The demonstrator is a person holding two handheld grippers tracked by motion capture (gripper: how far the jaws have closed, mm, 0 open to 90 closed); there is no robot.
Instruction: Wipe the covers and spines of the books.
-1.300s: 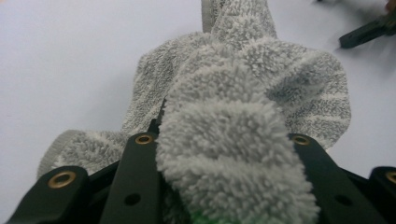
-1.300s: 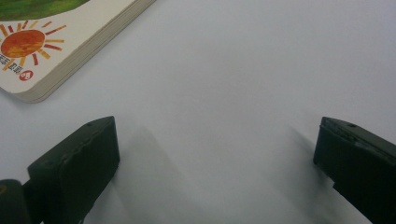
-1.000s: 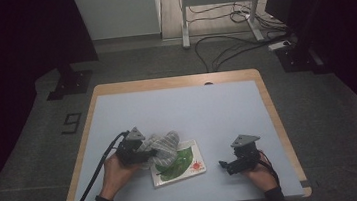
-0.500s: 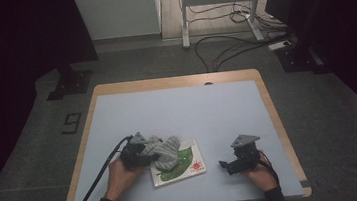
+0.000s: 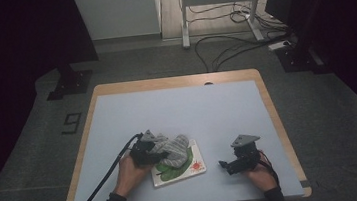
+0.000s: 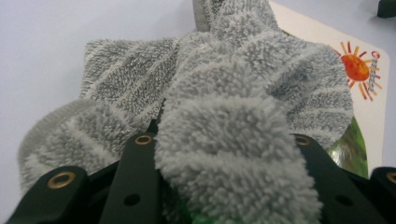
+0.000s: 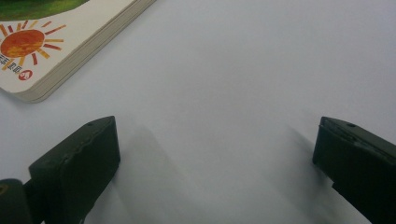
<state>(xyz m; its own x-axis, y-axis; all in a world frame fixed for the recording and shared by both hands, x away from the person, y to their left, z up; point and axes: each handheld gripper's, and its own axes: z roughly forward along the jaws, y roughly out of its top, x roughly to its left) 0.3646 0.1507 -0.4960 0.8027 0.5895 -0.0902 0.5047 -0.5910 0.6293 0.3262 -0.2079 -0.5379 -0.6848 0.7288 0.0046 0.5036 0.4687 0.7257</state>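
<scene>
A fluffy grey striped towel (image 5: 169, 146) lies bunched over the left part of a picture book (image 5: 186, 167) with a green and orange sun cover. My left gripper (image 5: 147, 153) is shut on a fold of the towel (image 6: 233, 135), which bulges between its two black jaws; the book's sun corner (image 6: 357, 67) shows behind. My right gripper (image 5: 226, 166) rests low on the table to the right of the book, jaws wide apart with nothing between them. In the right gripper view the book's corner (image 7: 51, 46) lies at the upper left.
The pale table top (image 5: 177, 110) has a wooden rim (image 5: 174, 82). A black cable (image 5: 104, 181) trails from the left gripper over the front left edge. Beyond the table are a dark floor, loose cables (image 5: 230, 39) and stand legs.
My left hand has shifted a little to the right and down with the towel in its jaws, so the towel sits lower over the book. The right hand has kept still.
</scene>
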